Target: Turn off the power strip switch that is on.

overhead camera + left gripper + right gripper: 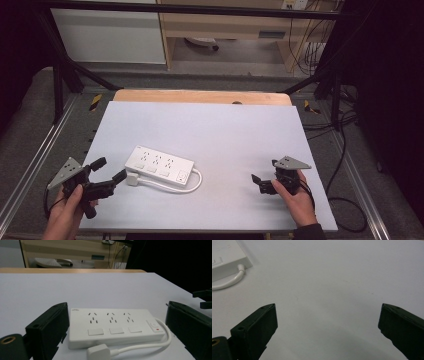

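Note:
A white power strip (159,166) with three socket groups and a switch lies on the white mat (225,125), left of centre. Its short cord (192,182) loops back to a white plug (132,178) lying at the strip's front left. My left gripper (110,169) is open, just left of the plug and pointing at it. In the left gripper view the power strip (112,325) and plug (98,352) lie between the wide-apart jaws of the left gripper (117,306). My right gripper (264,171) is open over bare mat at the right, nothing between the jaws of the right gripper (328,306).
The mat covers a wooden table whose far edge (200,96) shows. Black frame bars and cables (345,130) run along the right side, and a cabinet (225,25) stands beyond. The strip's corner (227,260) and cord (229,282) appear at the right gripper view's top left.

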